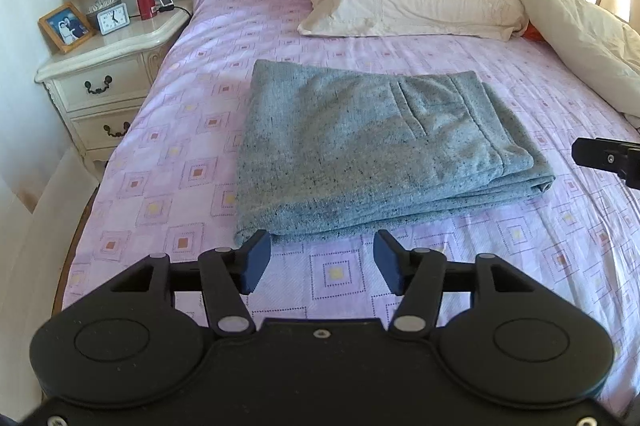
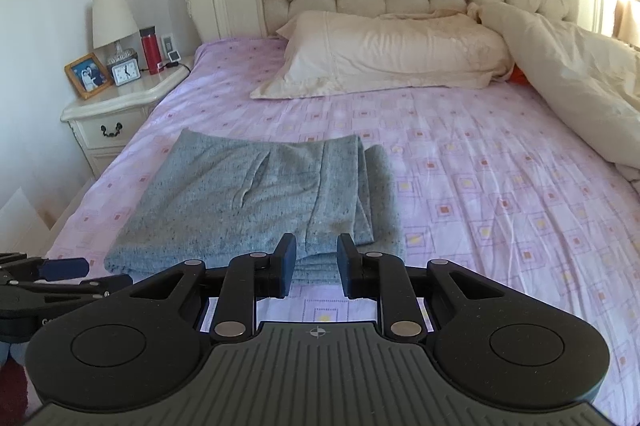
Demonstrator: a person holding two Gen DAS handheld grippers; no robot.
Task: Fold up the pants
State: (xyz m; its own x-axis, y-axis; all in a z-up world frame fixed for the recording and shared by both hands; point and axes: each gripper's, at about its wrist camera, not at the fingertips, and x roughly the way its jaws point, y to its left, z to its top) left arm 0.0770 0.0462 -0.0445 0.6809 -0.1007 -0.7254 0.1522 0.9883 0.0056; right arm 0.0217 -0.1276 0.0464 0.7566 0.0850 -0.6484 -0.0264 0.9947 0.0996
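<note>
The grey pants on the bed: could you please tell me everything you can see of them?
The grey pants are a soft, speckled knit, folded into a flat, roughly rectangular stack of several layers, their edges showing along the near side. A pocket slit and seams cross the top. They lie on the purple patterned sheet, nearer the nightstand side, below the pillow and apart from it. Neither gripper touches them; both sit just short of the near edge with nothing between their fingers.

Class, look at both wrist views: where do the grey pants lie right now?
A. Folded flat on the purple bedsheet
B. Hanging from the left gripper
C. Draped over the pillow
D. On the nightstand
A: the grey pants lie as a folded stack on the purple bedsheet, clear of both grippers.
</note>
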